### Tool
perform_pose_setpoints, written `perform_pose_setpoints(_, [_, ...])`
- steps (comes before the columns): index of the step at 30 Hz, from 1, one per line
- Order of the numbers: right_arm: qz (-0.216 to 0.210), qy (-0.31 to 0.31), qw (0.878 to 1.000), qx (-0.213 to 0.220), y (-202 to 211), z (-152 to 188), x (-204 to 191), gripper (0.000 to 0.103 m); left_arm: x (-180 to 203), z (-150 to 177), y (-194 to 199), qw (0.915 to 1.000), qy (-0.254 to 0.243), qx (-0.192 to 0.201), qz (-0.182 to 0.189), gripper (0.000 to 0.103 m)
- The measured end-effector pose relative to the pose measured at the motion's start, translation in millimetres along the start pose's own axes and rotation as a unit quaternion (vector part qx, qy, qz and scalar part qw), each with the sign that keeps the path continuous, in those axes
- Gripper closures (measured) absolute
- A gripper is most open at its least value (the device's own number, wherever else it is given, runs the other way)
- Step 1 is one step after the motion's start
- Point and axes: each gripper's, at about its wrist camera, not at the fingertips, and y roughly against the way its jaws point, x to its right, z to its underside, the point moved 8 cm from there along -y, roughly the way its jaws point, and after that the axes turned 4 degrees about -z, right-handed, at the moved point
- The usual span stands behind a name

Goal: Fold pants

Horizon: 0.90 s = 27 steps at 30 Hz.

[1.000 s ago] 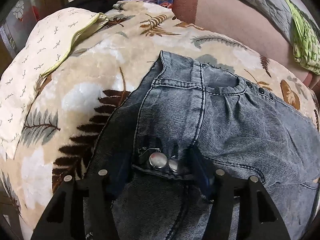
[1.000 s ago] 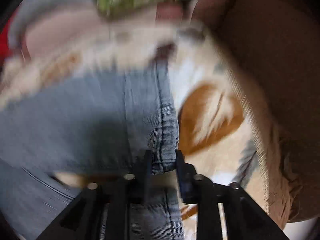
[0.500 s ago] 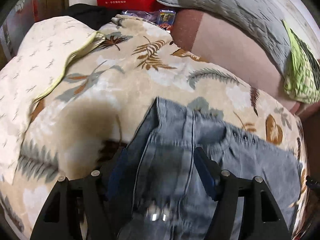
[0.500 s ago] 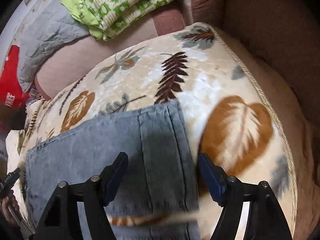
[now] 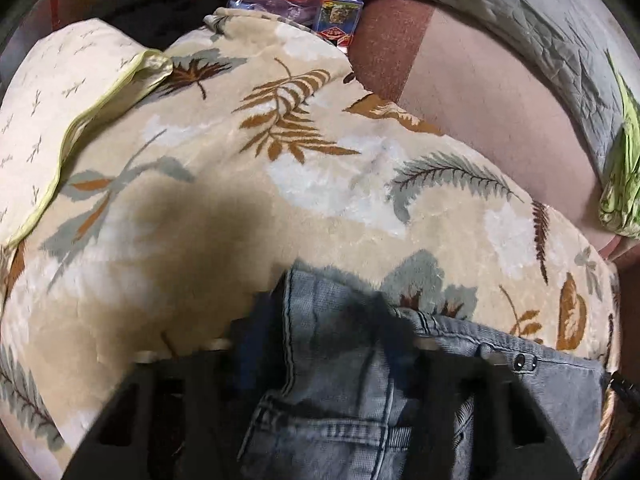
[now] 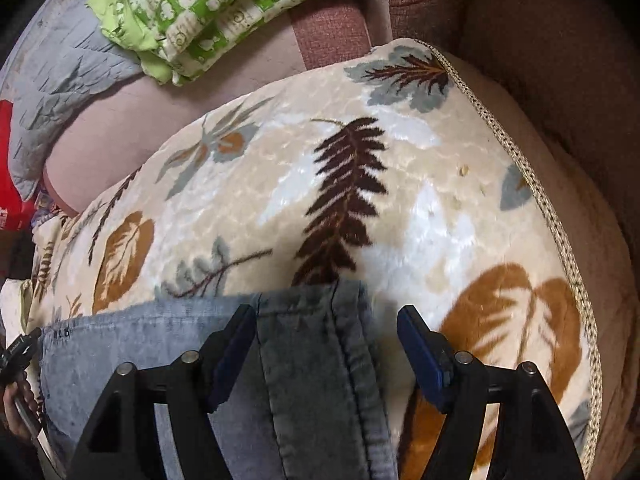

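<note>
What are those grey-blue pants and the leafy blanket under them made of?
The pants look like washed, faded denim: a fine woven texture, thick double-stitched seams and small dark metal-looking studs at the edge. The leaf-print blanket seems to be plush synthetic fleece: a soft, fuzzy pile with a slight sheen in the pale patches and a braided trim along its edge. The exact fibre cannot be told.

Warm, dim indoor light falls unevenly, a soft dark shadow lies on the leaf-print blanket (image 5: 248,184) in the left view where the fingers (image 5: 256,356) are smeared by motion blur, the right view is sharper, and fisheye curvature darkens all corners.
</note>
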Motion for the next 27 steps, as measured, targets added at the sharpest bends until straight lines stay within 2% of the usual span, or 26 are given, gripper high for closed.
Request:
perform_pose_setpoints(1, [0.002, 0.002, 1.0, -0.002, -3.7, -3.1, -0.3, 0.027, -1.0, -0.1, -3.7, 0.9999, 0.001, -0.005, -0.009, 0.073])
perform_pose_setpoints(3, [0.012, 0.007, 1.0, -0.017, -12.2, -4.4, 1.0, 0.029, -3.2, 1.3, -10.2, 0.9997, 0.005, -0.014, -0.017, 0.086])
perform_pose_setpoints(4, [0.02, 0.006, 0.999, -0.029, -19.9, -3.1, 2.2, 0.042, -4.6, 2.0, -12.9, 0.9996, 0.008, -0.017, -0.02, 0.088])
perform_pose_setpoints(6, [0.026, 0.009, 0.999, -0.038, -26.7, -0.9, 0.9, 0.056, -5.0, 1.8, -13.0, 0.9996, 0.008, -0.017, -0.022, 0.095])
perform_pose_setpoints(7, [0.033, 0.017, 0.999, -0.034, -25.0, -1.8, -1.3, 0.074, -3.8, 1.8, -13.0, 0.9996, 0.005, -0.019, -0.02, 0.096])
perform_pose_setpoints(8, [0.034, 0.021, 0.999, -0.032, -23.1, -2.5, -2.8, 0.077, -2.8, 1.2, -12.0, 0.9997, 0.002, -0.018, -0.018, 0.097])
perform_pose_setpoints(12, [0.036, 0.022, 0.999, -0.017, -14.6, -5.7, -3.9, 0.08, 2.9, -2.0, -5.5, 0.9998, -0.007, -0.011, -0.013, 0.099])
perform_pose_setpoints(20, [0.033, 0.023, 0.999, 0.031, 21.0, -15.3, -20.4, 0.08, 3.9, -17.6, 29.8, 0.9993, 0.016, 0.019, 0.028, 0.099])
perform_pose_setpoints(27, [0.021, 0.021, 0.998, 0.051, 40.9, -19.2, -29.0, 0.081, 2.3, -22.5, 54.6, 0.9975, 0.027, 0.034, 0.055, 0.099])
